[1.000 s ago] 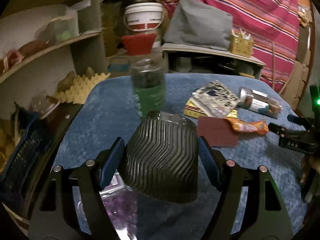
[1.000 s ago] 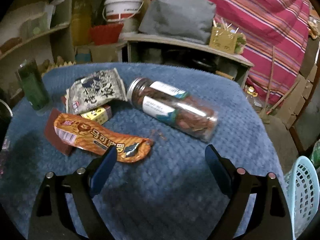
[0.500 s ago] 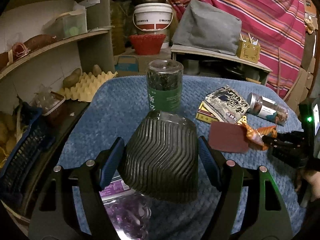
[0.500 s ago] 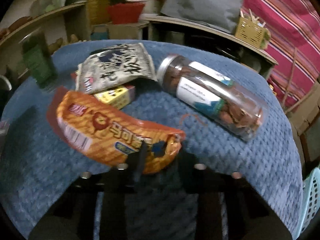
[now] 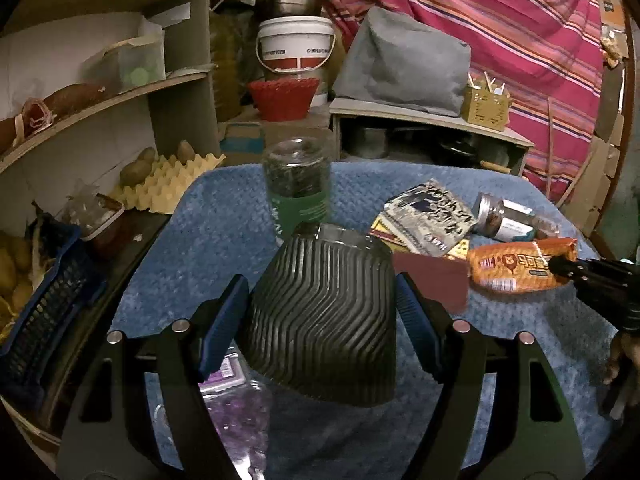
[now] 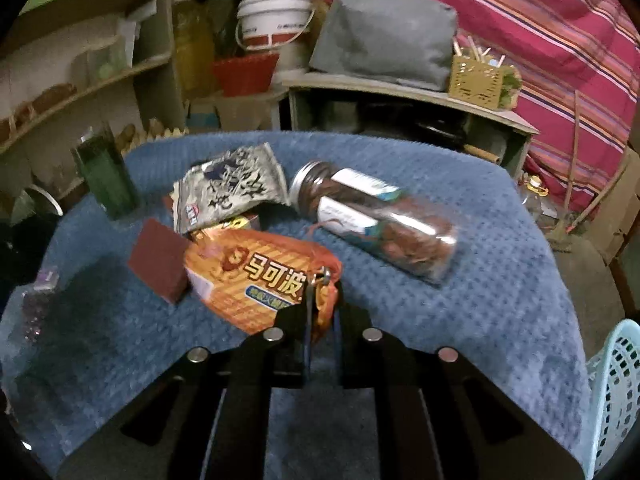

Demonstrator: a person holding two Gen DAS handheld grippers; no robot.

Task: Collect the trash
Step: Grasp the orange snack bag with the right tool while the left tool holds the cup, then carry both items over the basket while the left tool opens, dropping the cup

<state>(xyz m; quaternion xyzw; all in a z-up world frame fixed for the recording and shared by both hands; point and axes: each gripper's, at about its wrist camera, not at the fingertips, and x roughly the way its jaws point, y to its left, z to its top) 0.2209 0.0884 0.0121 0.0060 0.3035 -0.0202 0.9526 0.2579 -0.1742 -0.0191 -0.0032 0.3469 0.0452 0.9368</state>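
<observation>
My left gripper (image 5: 322, 312) is shut on a black ribbed bin (image 5: 320, 320) and holds it above the blue cloth table (image 5: 208, 236). My right gripper (image 6: 322, 312) is shut on the end of an orange snack wrapper (image 6: 256, 276) and holds it lifted off the cloth; the wrapper also shows in the left wrist view (image 5: 516, 266). A black-and-white snack bag (image 6: 228, 188), a yellow box (image 6: 240, 222) under it and a dark red pad (image 6: 160, 260) lie on the cloth behind the wrapper.
A clear jar with brown contents (image 6: 372, 220) lies on its side at right. A green jar (image 5: 298, 188) stands upright behind the bin. A purple packet (image 5: 236, 404) lies below the bin. A light blue basket (image 6: 612, 392) is off the table's right edge. Shelves (image 5: 100, 100) stand left.
My right gripper closed on the orange wrapper's end and raised it off the cloth. My left gripper keeps holding the black bin, nearly still.
</observation>
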